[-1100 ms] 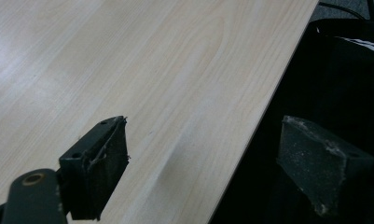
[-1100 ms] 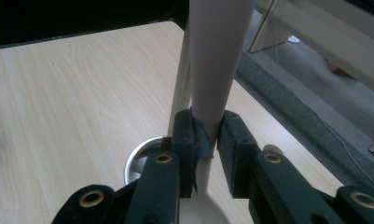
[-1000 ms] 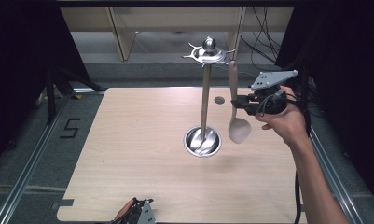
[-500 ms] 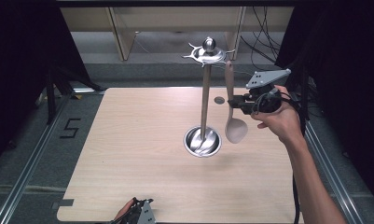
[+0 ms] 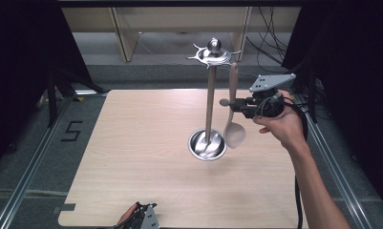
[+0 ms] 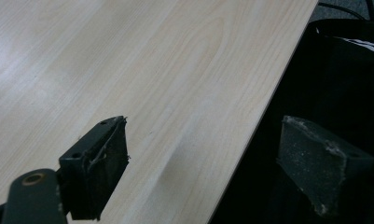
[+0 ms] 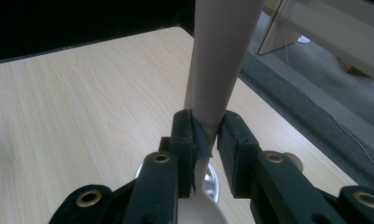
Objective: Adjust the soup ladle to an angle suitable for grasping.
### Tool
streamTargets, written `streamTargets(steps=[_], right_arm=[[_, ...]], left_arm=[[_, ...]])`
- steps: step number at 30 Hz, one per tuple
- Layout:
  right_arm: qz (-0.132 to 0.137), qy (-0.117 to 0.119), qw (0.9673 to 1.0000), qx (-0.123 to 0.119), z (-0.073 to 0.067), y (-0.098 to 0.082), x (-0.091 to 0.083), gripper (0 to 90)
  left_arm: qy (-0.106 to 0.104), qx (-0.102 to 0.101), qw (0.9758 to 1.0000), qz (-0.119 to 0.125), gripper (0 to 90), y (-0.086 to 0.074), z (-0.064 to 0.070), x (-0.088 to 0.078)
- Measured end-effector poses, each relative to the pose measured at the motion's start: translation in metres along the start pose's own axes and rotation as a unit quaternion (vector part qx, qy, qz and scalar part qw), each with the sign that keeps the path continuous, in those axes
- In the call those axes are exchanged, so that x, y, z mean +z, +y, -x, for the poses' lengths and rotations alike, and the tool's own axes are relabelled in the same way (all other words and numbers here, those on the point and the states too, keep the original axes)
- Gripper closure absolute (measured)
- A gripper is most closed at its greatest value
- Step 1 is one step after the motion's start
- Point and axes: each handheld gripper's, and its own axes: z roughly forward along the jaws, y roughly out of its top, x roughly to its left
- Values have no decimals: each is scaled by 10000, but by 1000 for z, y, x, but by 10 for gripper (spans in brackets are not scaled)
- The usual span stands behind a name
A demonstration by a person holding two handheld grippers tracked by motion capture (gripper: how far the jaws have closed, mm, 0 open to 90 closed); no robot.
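Pale wooden spoon (image 5: 233, 114) right of frame centre in the high view, hanging upright, bowl downward, its top at a hook of the metal utensil stand (image 5: 209, 100). Clamped at mid-handle by the right gripper (image 5: 237, 106), pads pressed on both sides of the handle (image 7: 217, 70) in the right gripper view. Spoon bowl just beside the stand's round base. Left gripper (image 5: 143, 220) at the bottom edge, jaws wide apart over the table (image 6: 128, 70) edge, holding nothing.
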Motion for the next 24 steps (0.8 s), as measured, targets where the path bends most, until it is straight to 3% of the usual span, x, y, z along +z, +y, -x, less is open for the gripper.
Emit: streamTargets(steps=[2, 5, 9, 12, 13, 14, 20, 24], right_arm=[[24, 54, 10000, 17, -1, -1, -1, 761], [150, -55, 9999, -9, -4, -1, -4, 740], [221, 32, 9998, 14, -10, -2, -8, 716], [223, -126, 9997, 33, -12, -5, -9, 664], [176, -50, 9997, 129, -14, -7, -10, 661], [224, 7, 9997, 58, -14, -9, -9, 645], [244, -230, 9991, 268, -21, -27, -13, 524], [399, -378, 9983, 207, -28, -40, -14, 485]], left_arm=[[1, -1, 10000, 0, 152, 0, 0, 0], [-1, 3, 10000, 0, 152, 0, 0, 0], [0, -3, 10000, 43, 152, 0, -1, 0], [-47, -27, 10000, 41, 153, -1, -2, 0], [-45, -31, 10000, 44, 153, -1, -1, 0], [-44, -19, 10000, 40, 152, 0, -1, 0], [-71, -45, 10000, 27, 152, -1, -1, 1], [23, -41, 10000, -21, 153, -1, -2, 0]])
